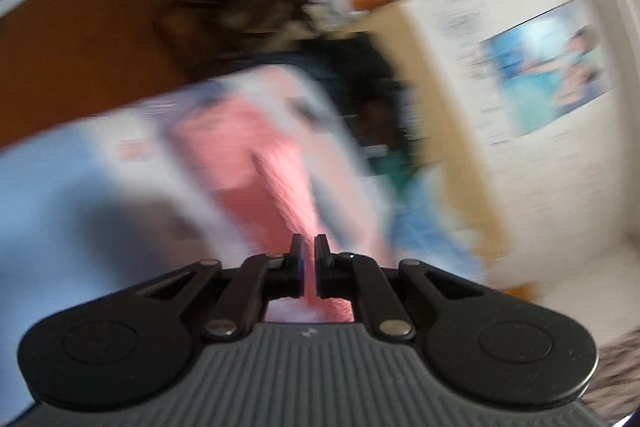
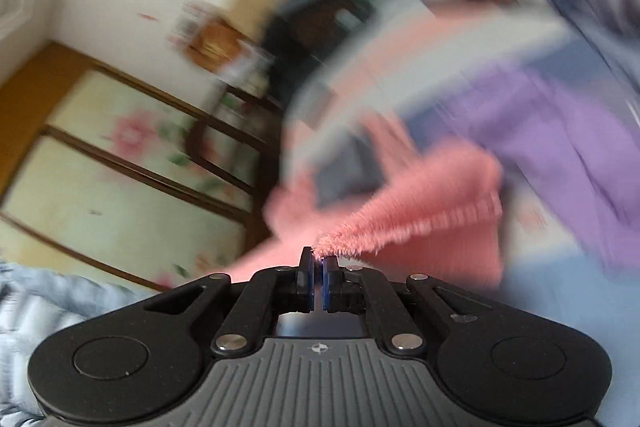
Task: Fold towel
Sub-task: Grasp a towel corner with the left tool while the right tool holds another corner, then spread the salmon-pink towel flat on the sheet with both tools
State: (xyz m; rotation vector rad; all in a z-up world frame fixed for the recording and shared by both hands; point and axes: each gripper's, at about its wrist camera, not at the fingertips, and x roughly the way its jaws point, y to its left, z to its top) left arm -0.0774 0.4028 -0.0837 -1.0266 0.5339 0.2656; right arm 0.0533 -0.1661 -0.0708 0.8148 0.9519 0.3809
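My left gripper [image 1: 308, 247] pinches the fuzzy pink terry towel [image 1: 256, 151], which runs toward twelve o'clock. My right gripper [image 2: 319, 259] clamps another edge [image 2: 404, 223], the cloth spreading toward two o'clock. Everything beyond is motion-blurred.

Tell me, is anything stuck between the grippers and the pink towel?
No. Each hand-held gripper already pinches the pink towel directly: the left one and the right one both have cloth running into their nearly closed fingers, with nothing between. The pictures are too blurred to judge where the towel will land.
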